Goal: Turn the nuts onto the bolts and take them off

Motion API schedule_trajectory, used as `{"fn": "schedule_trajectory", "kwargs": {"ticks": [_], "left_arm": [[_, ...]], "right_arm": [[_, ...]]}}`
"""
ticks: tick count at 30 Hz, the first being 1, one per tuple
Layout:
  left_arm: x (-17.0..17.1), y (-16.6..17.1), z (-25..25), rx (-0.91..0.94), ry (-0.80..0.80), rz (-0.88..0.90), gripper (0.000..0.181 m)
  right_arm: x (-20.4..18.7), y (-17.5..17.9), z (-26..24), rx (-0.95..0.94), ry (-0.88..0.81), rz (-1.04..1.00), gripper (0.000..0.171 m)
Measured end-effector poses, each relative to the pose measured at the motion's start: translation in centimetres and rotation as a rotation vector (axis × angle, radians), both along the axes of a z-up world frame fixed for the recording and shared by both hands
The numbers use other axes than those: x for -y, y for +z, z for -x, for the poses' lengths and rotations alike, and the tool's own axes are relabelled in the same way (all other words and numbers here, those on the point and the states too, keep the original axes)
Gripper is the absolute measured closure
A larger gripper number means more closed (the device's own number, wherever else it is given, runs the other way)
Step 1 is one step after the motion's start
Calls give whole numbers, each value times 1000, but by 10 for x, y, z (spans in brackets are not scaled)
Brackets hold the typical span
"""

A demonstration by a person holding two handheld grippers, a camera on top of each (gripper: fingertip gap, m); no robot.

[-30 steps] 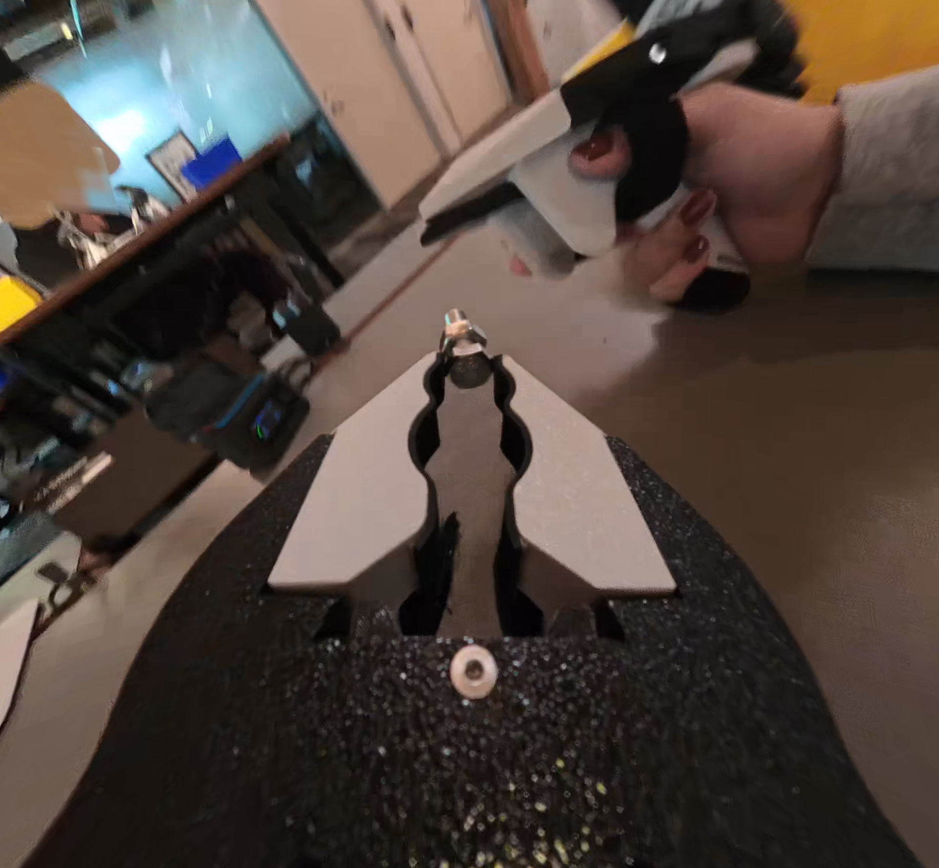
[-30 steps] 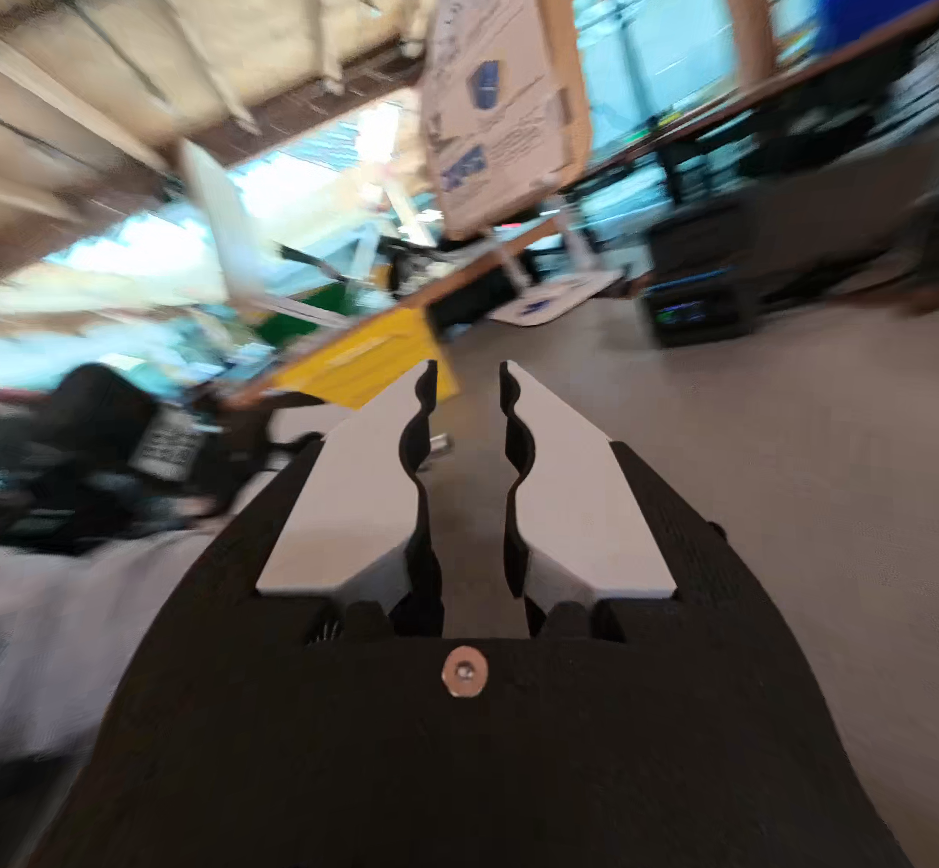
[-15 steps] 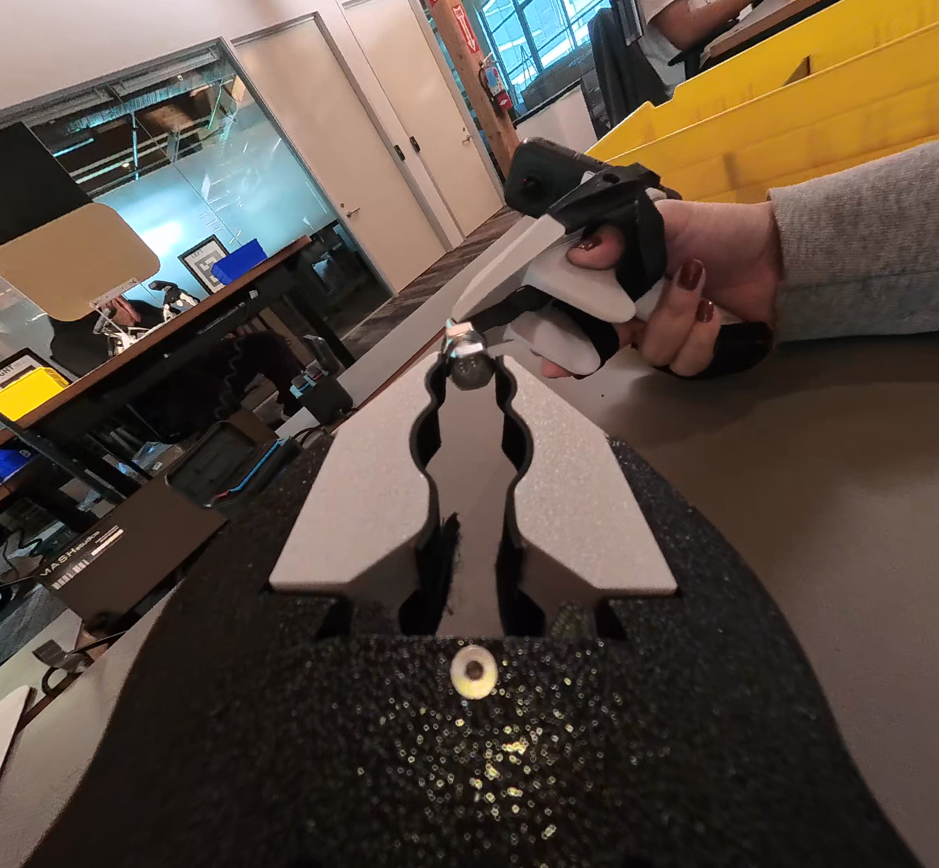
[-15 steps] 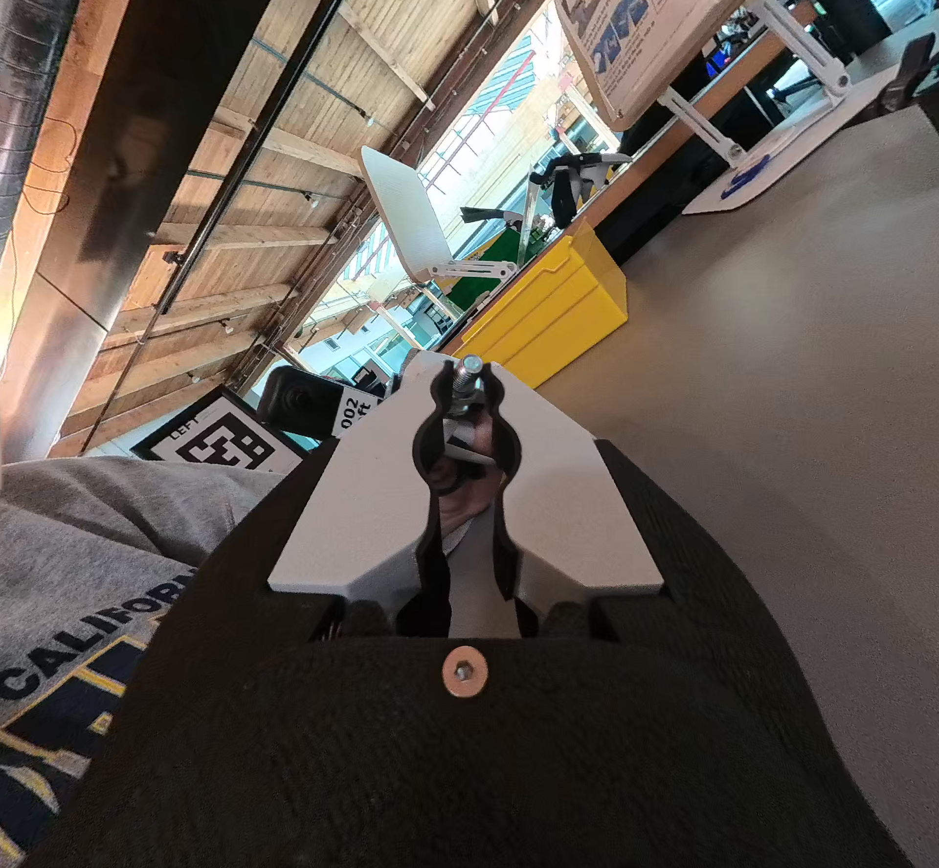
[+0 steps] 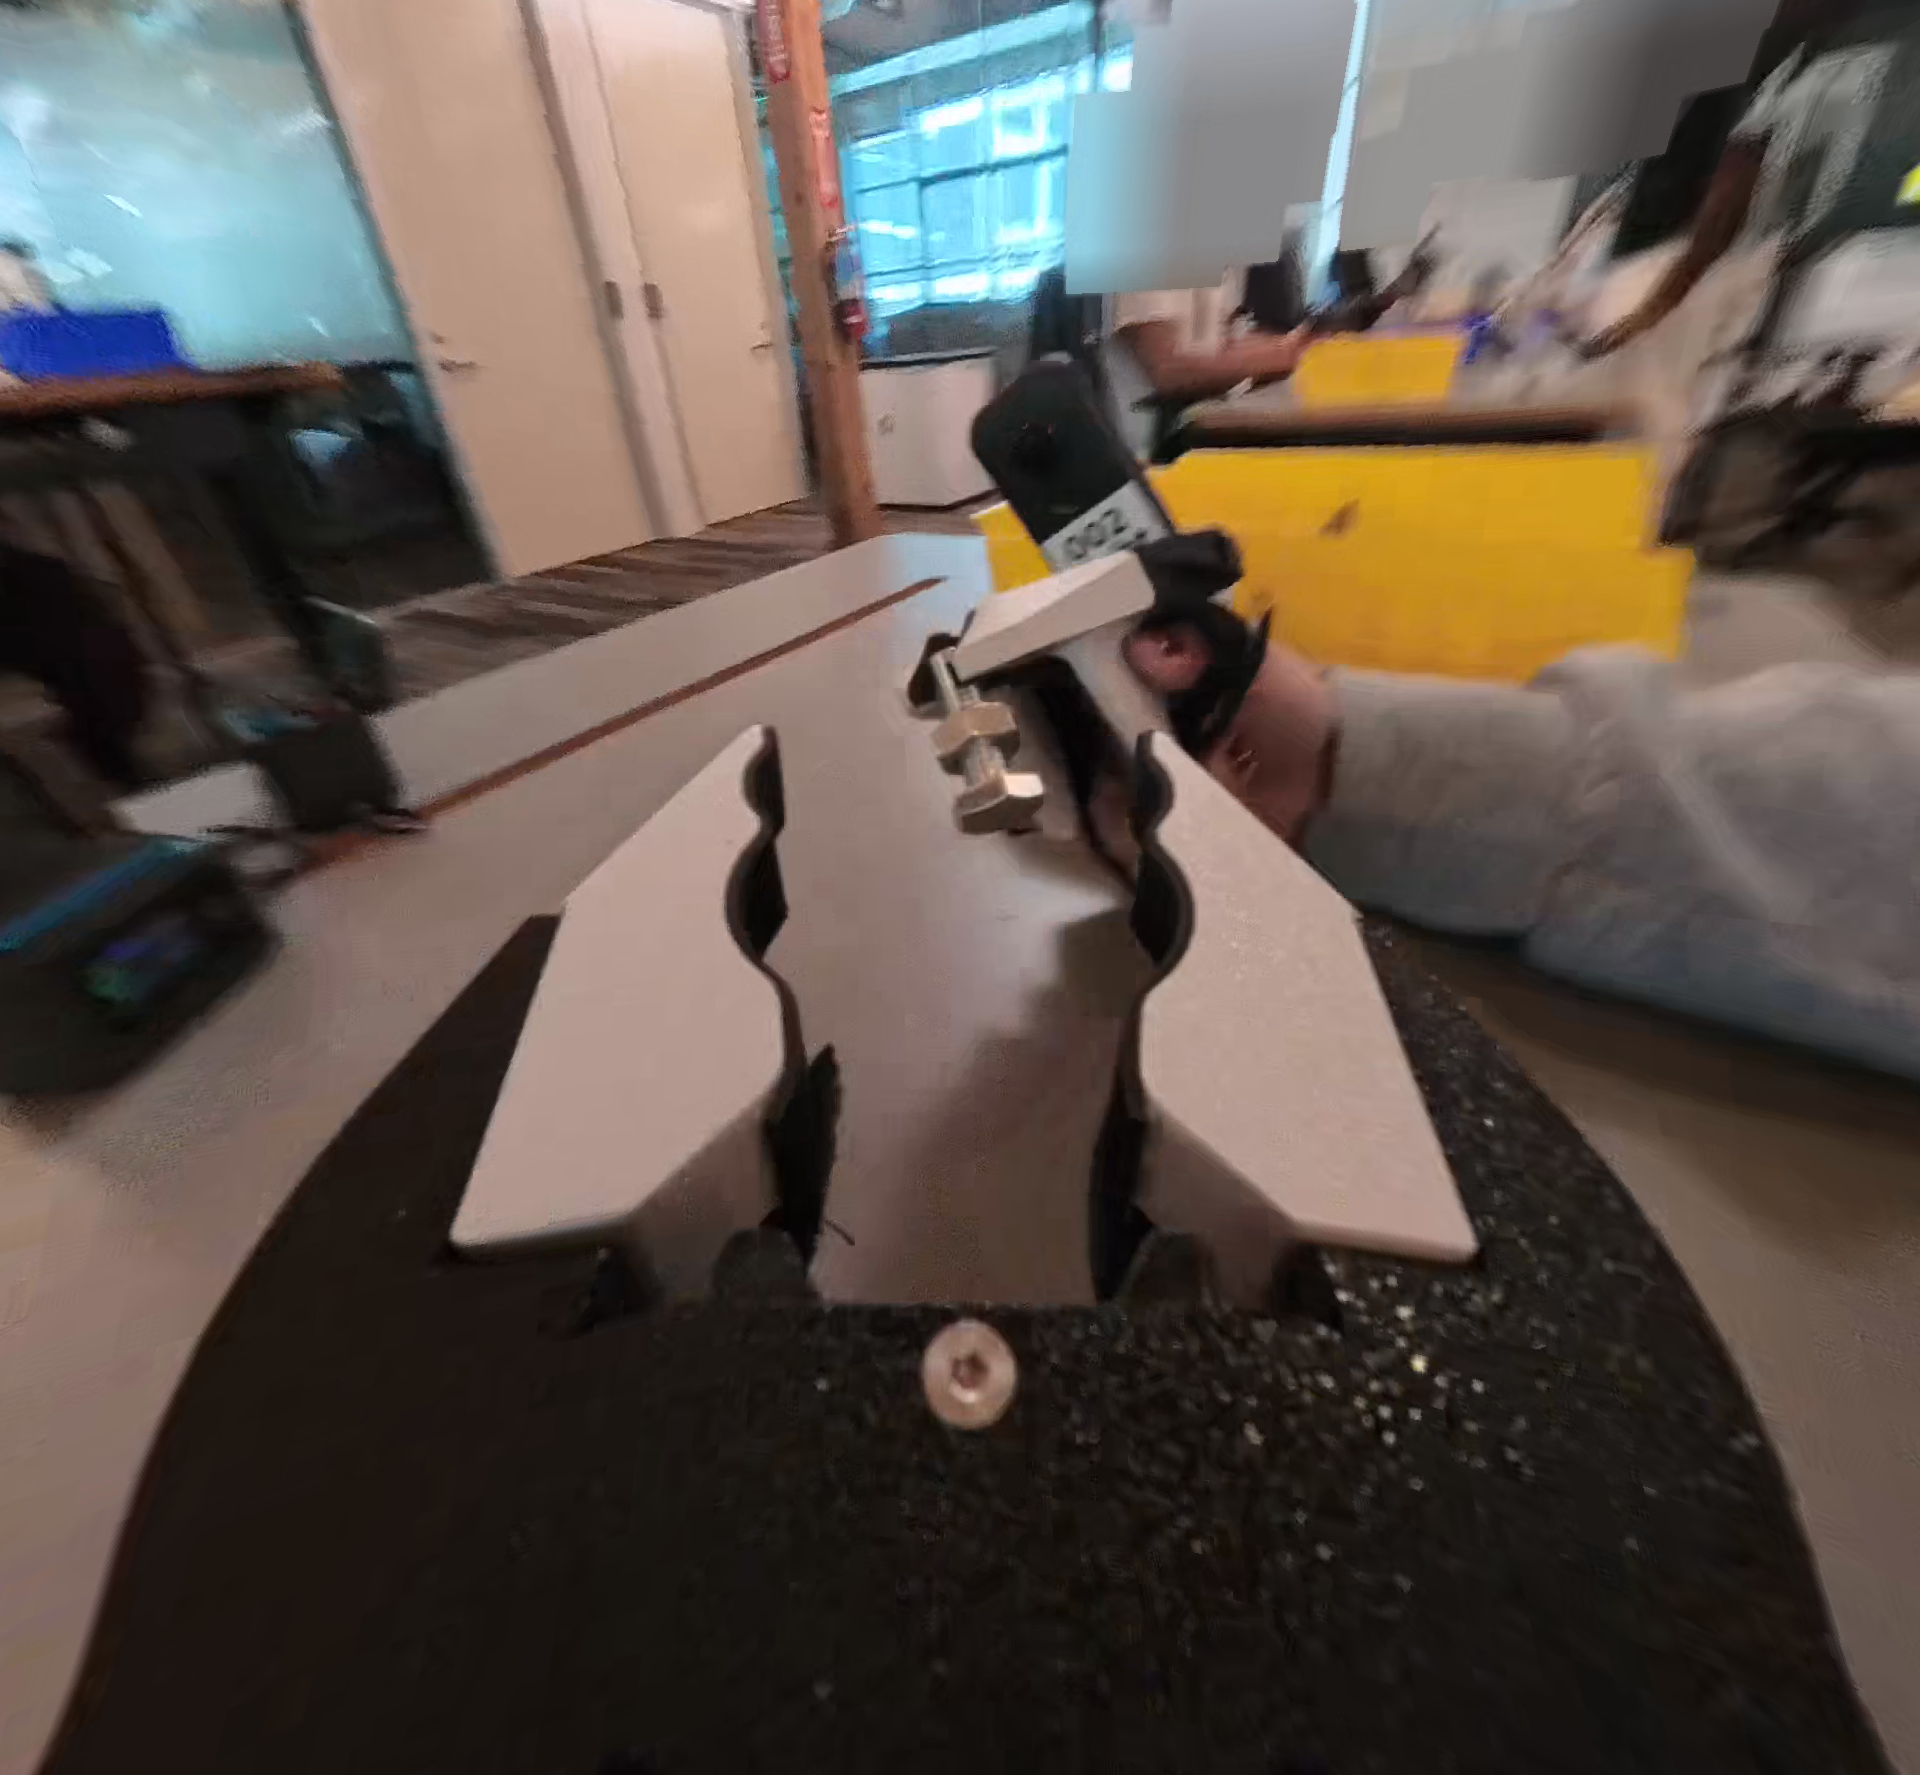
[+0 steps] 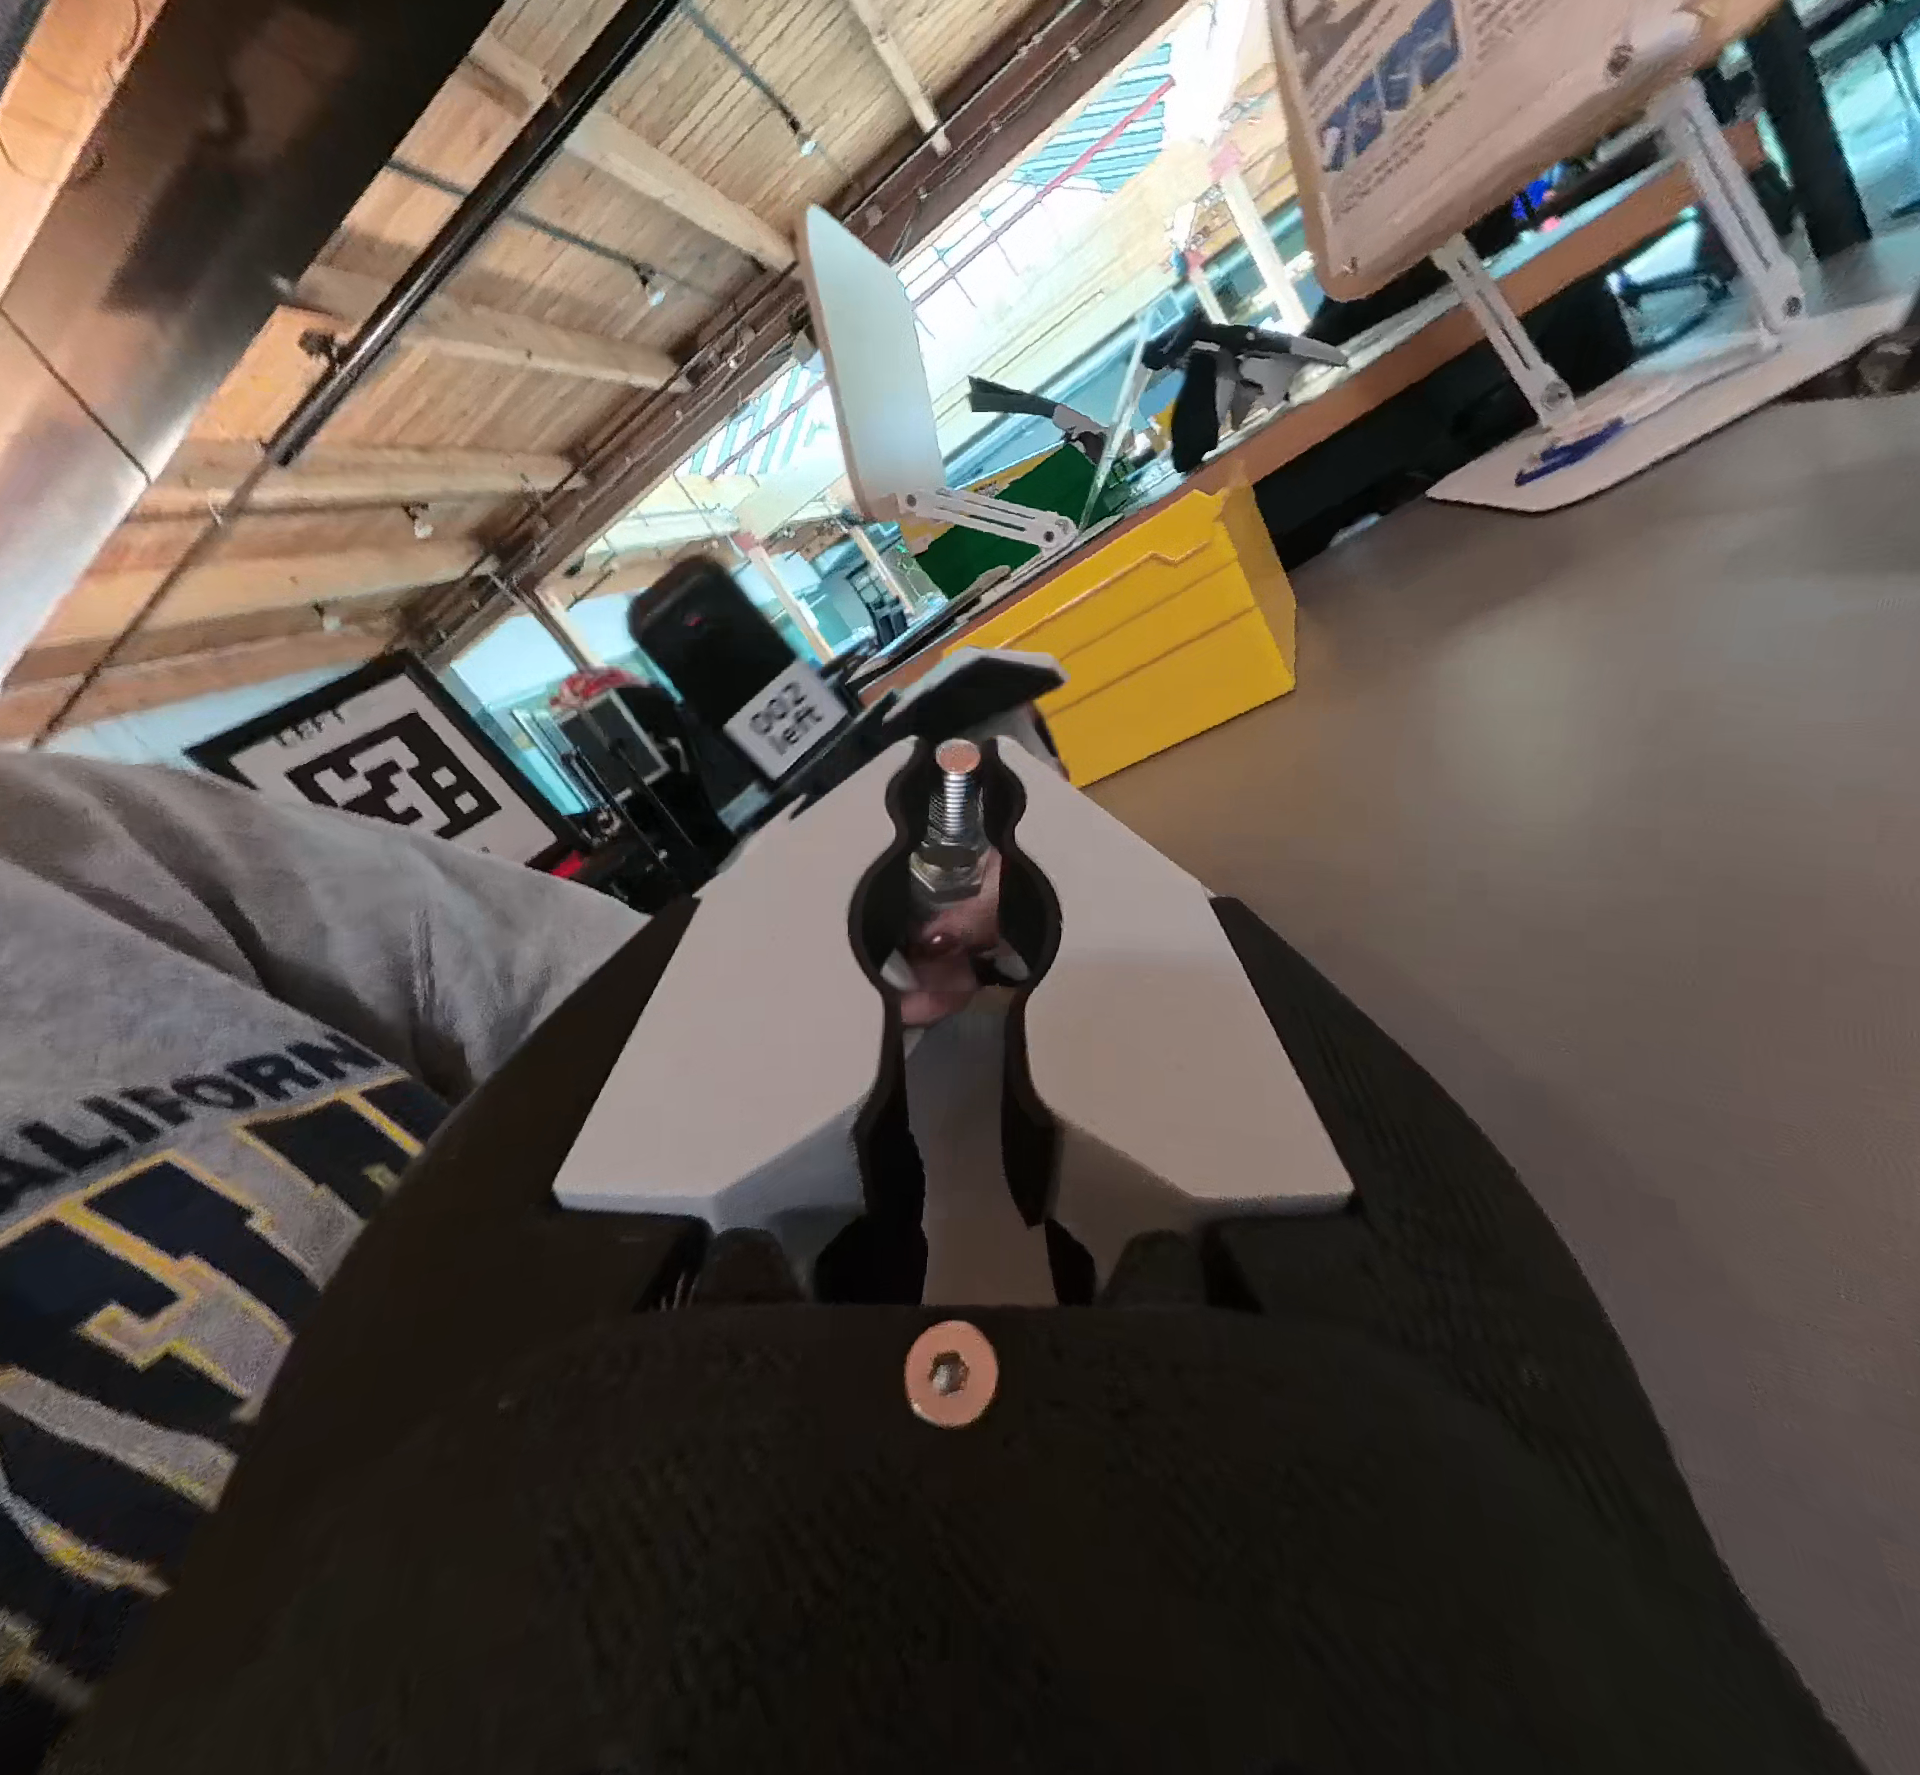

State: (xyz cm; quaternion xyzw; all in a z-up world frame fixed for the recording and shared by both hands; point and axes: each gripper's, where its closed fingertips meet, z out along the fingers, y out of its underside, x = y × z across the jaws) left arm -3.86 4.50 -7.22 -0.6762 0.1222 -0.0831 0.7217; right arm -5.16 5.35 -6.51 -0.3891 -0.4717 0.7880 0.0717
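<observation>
A silver bolt point(image 5: 1000, 798) with a hex nut point(image 5: 971, 726) on its shaft hangs tilted above the grey table point(image 5: 312, 1050). My right gripper point(image 5: 940, 660) is shut on its threaded end. In the right wrist view my right gripper point(image 6: 953, 754) clamps the bolt point(image 6: 954, 795) at the tips, with the nut point(image 6: 945, 865) just behind them in the round hollow. My left gripper point(image 5: 956, 740) is open and empty; the bolt's head end sits just beyond its spread fingers. The left gripper also shows behind the bolt in the right wrist view point(image 6: 977, 681).
Yellow bins point(image 5: 1403, 562) stand on the table behind the right hand and also show in the right wrist view point(image 6: 1143, 624). A black device point(image 5: 125, 956) sits at the left. A board on a white stand point(image 6: 1507, 63) is at the far right. A grey sleeve point(image 5: 1558, 790) lies along the right. Left and right tips are no more than a few centimetres apart. From either gripper's tips it is about 25 centimeters to the black device point(image 5: 125, 956).
My left gripper has opened and let go of the bolt's head. My right gripper, shut on the threaded end half a second ago, now holds the bolt alone. The left view has swung.
</observation>
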Motion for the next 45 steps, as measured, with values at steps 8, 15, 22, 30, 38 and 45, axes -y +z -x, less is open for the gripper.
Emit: {"fn": "schedule_trajectory", "kwargs": {"ticks": [8, 15, 22, 30, 38, 45], "left_arm": [[10, -4, -25, 224, -294, 72, 160], [9, -6, -25, 240, -307, 95, 154], [13, -6, -33, 246, -369, 103, 162], [12, -7, -34, 194, -334, 85, 165], [14, -7, -36, 263, -395, 118, 164], [14, -7, -35, 251, -385, 109, 165]], "right_arm": [[15, 17, -18, -196, 27, -109, 164], [19, 19, -22, -236, 37, -125, 164], [24, 20, -23, -251, 52, -133, 164], [25, 20, -26, -257, 71, -132, 164], [26, 19, -27, -266, 62, -159, 163], [27, 20, -27, -271, 67, -161, 164]]}}
